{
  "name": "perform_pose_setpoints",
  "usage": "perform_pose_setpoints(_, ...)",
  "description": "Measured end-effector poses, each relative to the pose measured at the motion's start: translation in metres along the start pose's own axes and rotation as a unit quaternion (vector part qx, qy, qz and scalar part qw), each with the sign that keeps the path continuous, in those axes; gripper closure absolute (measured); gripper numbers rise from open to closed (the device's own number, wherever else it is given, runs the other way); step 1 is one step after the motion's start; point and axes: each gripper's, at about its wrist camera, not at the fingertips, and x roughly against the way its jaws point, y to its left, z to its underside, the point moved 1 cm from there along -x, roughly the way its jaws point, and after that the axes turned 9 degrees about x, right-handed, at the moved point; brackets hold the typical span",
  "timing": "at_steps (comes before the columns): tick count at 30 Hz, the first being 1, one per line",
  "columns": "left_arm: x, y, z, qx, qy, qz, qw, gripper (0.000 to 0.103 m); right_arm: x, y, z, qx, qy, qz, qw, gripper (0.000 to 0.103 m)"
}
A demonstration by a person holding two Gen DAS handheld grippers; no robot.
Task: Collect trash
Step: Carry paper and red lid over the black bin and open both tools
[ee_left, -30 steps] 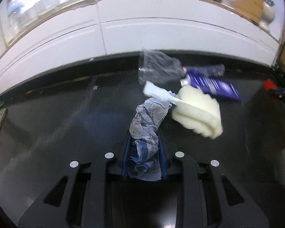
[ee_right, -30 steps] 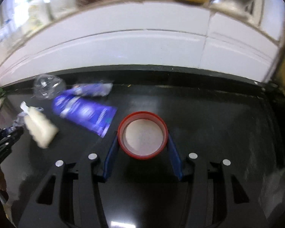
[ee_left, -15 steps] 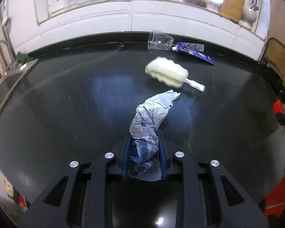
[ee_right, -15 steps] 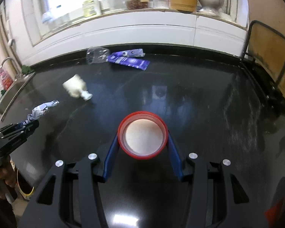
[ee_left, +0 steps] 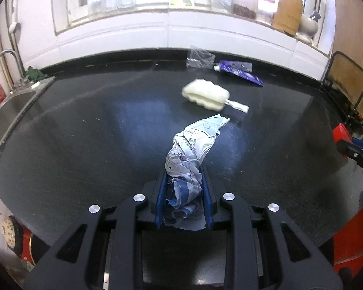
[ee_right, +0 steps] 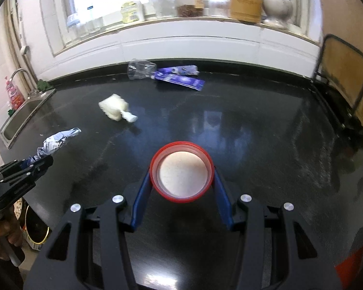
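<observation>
Tightly crumpled wrapper [ee_left: 190,154] and round red-rimmed lid [ee_right: 182,174] sit clamped.

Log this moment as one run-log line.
left tool: shut on crumpled wrapper | right tool: shut on red-rimmed lid | on counter: sponge brush, purple tube, clear cup

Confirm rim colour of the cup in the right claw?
Red rim on the cup, pale inside; clearest in the right wrist view.

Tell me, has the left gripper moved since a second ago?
Yes. The left gripper, shut on the crumpled wrapper, has pulled back from the white tiled wall; the wall now appears much farther away.
</observation>
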Motion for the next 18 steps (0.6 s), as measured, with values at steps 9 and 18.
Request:
perform_pose_setpoints(9,0.049,0.081,0.011,0.055,-0.031,-0.066,0.9958,0.077,-0.016,0.121,-0.035,0.096,-0.014,-0.1,0.99,0.054)
perform_pose_setpoints(18,0.103,0.201,0.068,0.158,-0.038,-0.161,0.9735,0.077,-0.028,0.298,-0.04,0.211,-0.007,-0.236,0.949,0.054)
